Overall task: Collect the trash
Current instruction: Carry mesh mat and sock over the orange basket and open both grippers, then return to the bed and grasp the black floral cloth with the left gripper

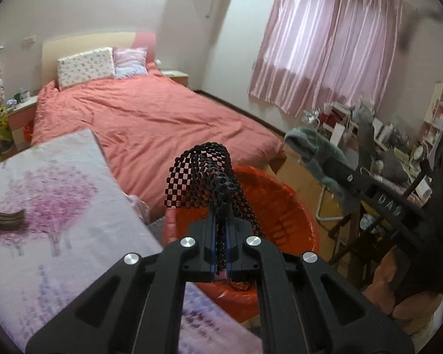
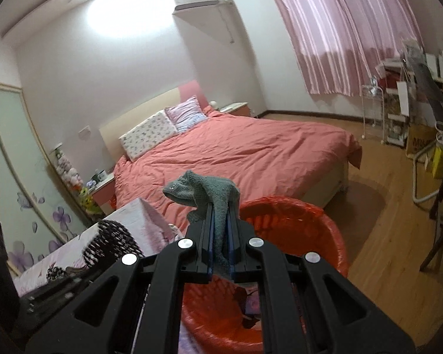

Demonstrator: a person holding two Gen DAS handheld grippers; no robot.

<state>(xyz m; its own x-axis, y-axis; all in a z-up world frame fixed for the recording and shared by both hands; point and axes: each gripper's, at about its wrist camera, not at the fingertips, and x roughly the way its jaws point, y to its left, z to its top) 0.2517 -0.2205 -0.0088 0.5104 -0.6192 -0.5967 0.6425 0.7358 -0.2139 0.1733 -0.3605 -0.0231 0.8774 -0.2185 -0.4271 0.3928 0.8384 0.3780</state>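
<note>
My left gripper [image 1: 220, 206] is shut on a black mesh net [image 1: 192, 177] and holds it above the near rim of a bin lined with a red bag [image 1: 280, 206]. My right gripper [image 2: 220, 209] is shut on a grey-green cloth [image 2: 212, 190] and holds it over the same red-lined bin [image 2: 295, 221]. The right gripper with the cloth [image 1: 319, 153] also shows at the right of the left wrist view. The mesh net [image 2: 112, 242] shows at the lower left of the right wrist view. Some scraps [image 2: 251, 303] lie in the bin's bottom.
A table with a pink floral cloth [image 1: 44, 206] is at the left, beside the bin. A bed with a salmon cover [image 1: 162, 118] lies behind. A cluttered desk and chair [image 1: 384, 153] stand at the right. Wooden floor [image 2: 384, 236] is right of the bin.
</note>
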